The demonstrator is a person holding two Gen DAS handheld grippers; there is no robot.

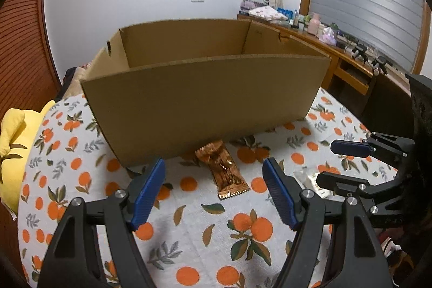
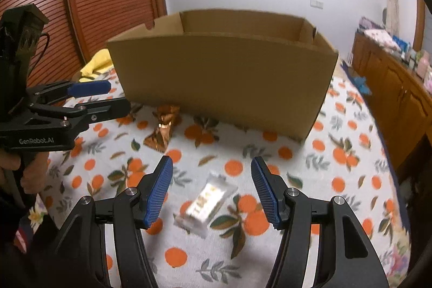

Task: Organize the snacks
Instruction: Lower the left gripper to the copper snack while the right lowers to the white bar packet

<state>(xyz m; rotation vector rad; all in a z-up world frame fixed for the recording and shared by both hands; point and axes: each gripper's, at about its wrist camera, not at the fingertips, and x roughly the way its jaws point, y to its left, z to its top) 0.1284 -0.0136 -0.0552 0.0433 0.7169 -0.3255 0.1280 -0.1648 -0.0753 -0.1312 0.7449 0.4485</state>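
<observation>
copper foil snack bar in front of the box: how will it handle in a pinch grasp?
The copper foil snack bar looks crinkled and glossy, so probably slippery and the wrapper may deform under the pads. It lies flat on the tablecloth, so unlikely to roll. Slim, likely light. The left gripper is open, wider than the bar.

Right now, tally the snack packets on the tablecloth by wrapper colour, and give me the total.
Copper-gold wrapper: 1
White wrapper: 1
Total: 2 packets, both lying on the orange-print tablecloth in front of the cardboard box, neither held by a claw.
</observation>
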